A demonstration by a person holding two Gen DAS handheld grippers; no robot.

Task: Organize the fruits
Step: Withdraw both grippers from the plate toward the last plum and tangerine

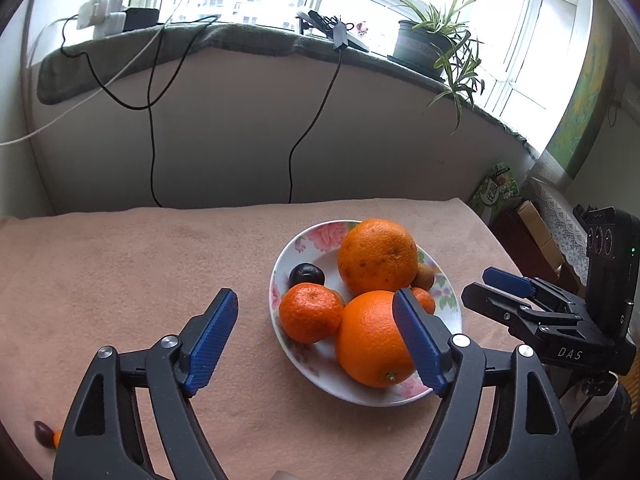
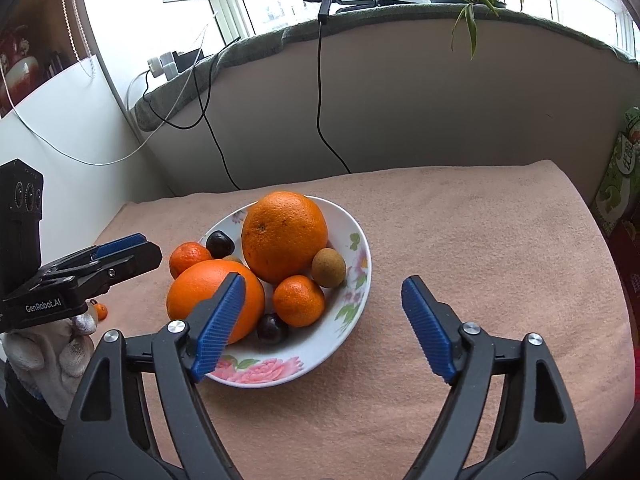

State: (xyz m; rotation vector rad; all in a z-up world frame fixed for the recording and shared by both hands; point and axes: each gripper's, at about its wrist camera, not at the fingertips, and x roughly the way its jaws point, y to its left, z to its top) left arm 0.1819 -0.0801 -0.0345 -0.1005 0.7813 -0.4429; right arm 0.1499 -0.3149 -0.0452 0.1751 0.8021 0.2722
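A flowered white plate (image 1: 276,280) (image 2: 360,248) on the pink cloth holds two big oranges (image 1: 376,256) (image 2: 208,292), two tangerines (image 1: 310,312) (image 2: 298,300), dark plums (image 1: 306,274) (image 2: 272,330) and a small brown fruit (image 2: 329,267). My left gripper (image 1: 316,300) hovers open just short of the plate's near left side, nothing between its pads. On the plate's near right side my right gripper (image 2: 324,282) is also open and holds nothing. Each gripper shows in the other's view (image 1: 492,286) (image 2: 136,252).
A small dark fruit (image 1: 42,434) and a tiny orange one (image 2: 100,310) lie on the cloth at the far left, near a gloved hand (image 2: 48,352). Cables (image 1: 152,140) hang from the window sill behind. A potted plant (image 1: 424,44) and a green packet (image 2: 620,168) stand to the right.
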